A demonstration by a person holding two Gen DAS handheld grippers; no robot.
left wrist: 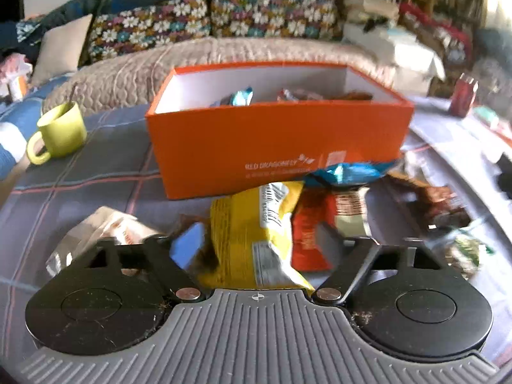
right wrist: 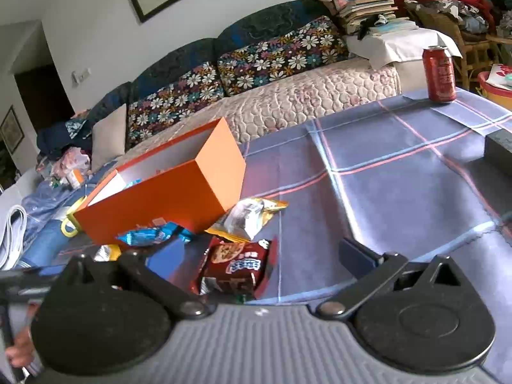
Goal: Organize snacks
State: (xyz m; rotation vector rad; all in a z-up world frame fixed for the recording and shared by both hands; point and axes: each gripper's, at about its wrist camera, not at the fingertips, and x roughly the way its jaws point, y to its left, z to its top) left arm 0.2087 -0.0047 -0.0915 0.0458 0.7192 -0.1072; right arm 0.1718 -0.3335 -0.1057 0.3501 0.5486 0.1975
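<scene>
An open orange box [left wrist: 275, 140] stands on the plaid tablecloth with a few snack packets inside; it also shows in the right wrist view [right wrist: 160, 201]. Loose packets lie in front of it: a yellow bag [left wrist: 252, 227], an orange-red packet [left wrist: 307, 233], a blue packet [left wrist: 348, 172] and a white bag [left wrist: 105, 230]. My left gripper [left wrist: 259, 240] is open, its fingers on either side of the yellow bag, not closed on it. My right gripper [right wrist: 259, 256] is open above a dark red cookie packet [right wrist: 236, 265]. A silver-gold packet [right wrist: 249, 214] lies by the box.
A green mug [left wrist: 60, 131] with a spoon stands left of the box. A red soda can [right wrist: 439, 73] stands at the table's far right. A dark box [right wrist: 499, 150] sits at the right edge. A sofa with floral cushions [right wrist: 278, 54] runs behind the table.
</scene>
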